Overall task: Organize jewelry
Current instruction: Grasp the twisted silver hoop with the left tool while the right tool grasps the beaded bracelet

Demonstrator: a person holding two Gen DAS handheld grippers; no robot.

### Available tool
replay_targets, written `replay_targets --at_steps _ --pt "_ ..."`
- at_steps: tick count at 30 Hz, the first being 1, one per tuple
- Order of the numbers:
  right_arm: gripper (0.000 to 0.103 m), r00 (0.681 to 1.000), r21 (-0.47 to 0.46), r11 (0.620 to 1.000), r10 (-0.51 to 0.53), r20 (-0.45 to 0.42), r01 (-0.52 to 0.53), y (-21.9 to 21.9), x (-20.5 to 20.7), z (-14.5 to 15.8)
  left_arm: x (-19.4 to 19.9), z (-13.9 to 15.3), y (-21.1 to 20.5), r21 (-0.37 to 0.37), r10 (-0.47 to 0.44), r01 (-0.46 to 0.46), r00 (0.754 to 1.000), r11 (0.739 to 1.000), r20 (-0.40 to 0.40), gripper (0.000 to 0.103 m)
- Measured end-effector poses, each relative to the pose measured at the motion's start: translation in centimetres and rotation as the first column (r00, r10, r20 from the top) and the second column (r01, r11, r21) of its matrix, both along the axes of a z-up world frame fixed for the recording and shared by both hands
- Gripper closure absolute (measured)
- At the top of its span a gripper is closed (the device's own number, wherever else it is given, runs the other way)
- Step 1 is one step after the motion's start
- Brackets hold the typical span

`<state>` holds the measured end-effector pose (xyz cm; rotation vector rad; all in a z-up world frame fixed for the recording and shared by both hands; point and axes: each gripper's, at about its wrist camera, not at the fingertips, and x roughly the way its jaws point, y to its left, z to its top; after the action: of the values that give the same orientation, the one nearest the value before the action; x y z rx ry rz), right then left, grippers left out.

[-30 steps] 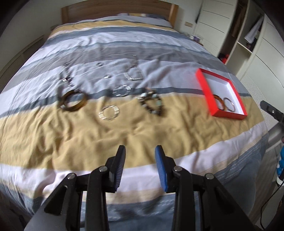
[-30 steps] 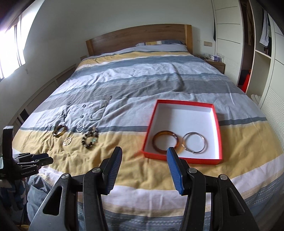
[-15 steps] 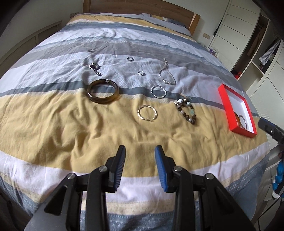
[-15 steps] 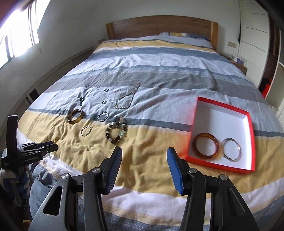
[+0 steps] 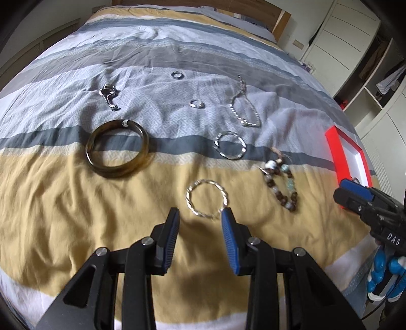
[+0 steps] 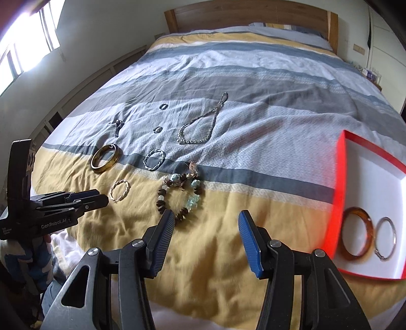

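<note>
Jewelry lies on the striped bedspread. A twisted silver bangle point(image 5: 206, 202) lies just ahead of my open, empty left gripper point(image 5: 200, 223); it also shows in the right wrist view point(image 6: 119, 190). A brown bangle point(image 5: 117, 151), a second silver bangle point(image 5: 230, 144), a beaded bracelet point(image 5: 280, 185), a chain necklace point(image 5: 244, 106) and small rings lie beyond. My right gripper point(image 6: 206, 223) is open and empty, just short of the beaded bracelet point(image 6: 180, 196). A red box point(image 6: 340, 177) at the right holds an amber bangle point(image 6: 356, 233) and a silver ring point(image 6: 385, 238).
The wooden headboard point(image 6: 251, 15) is at the far end. White wardrobes and shelves point(image 5: 355, 38) stand to the right of the bed. The left gripper shows at the left edge of the right wrist view point(image 6: 83, 200).
Both grippers have moved forward and left toward the jewelry. The left one has closed in on the twisted silver bangle, the right one on the beaded bracelet. The box has slid toward the right edges.
</note>
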<state>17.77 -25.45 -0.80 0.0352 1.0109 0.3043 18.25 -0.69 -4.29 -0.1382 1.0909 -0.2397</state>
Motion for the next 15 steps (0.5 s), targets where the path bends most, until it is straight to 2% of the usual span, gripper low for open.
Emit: replay_targets --at_steps 6,15 --pt "0.051 0.999 0.022 1.000 0.011 -0.039 -0.010 1.1 2.9 -2.2 2.1 -1.9 0.1 0.009 0.011 -0.011 0.999 1.000 -0.035 0.071" --pt "0.051 0.994 0.033 0.999 0.014 -0.106 -0.010 2.8 5.1 -5.8 3.1 -3.2 -1.0 0.058 -0.006 0.008 0.999 0.998 -0.033 0.072"
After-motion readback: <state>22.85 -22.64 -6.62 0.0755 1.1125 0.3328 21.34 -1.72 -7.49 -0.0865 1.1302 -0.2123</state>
